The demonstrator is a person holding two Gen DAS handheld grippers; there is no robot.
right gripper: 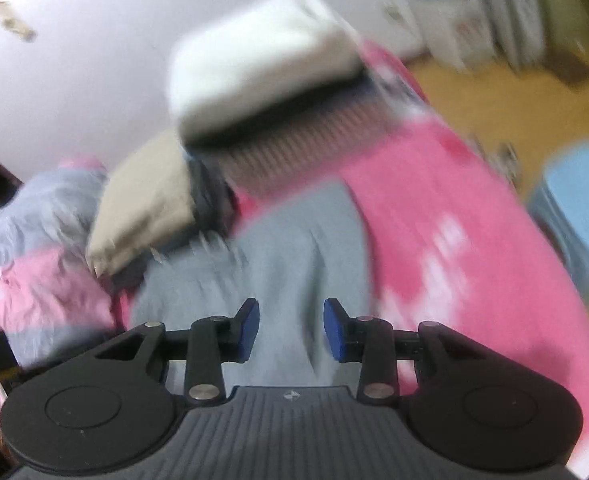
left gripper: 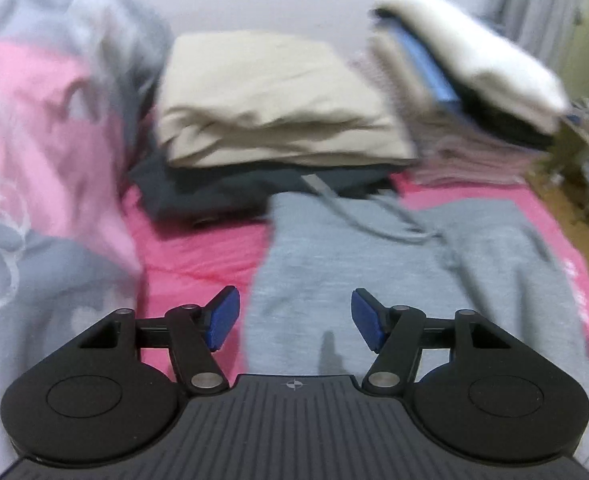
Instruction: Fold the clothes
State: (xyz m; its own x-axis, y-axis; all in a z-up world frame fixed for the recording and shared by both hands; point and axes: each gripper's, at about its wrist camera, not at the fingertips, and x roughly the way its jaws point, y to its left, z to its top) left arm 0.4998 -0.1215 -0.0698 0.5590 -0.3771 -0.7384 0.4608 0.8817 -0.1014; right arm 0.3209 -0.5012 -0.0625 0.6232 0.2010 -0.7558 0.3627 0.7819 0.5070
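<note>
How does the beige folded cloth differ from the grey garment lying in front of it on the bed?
The beige folded cloth is a thick, neat bundle; the grey garment lies spread flat, with a loose drawstring. The beige folded cloth rests on a dark folded item; the grey garment lies directly on the pink sheet. Neither is held by a hand-held gripper.

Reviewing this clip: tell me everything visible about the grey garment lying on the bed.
The grey garment is soft heathered knit, like sweatpants, spread fairly flat on the pink bedsheet. A grey drawstring trails from its far end, which lies near the folded stacks. It has mild wrinkles. Neither gripper touches it: the left gripper and right gripper are above it with open, empty jaws.
</note>
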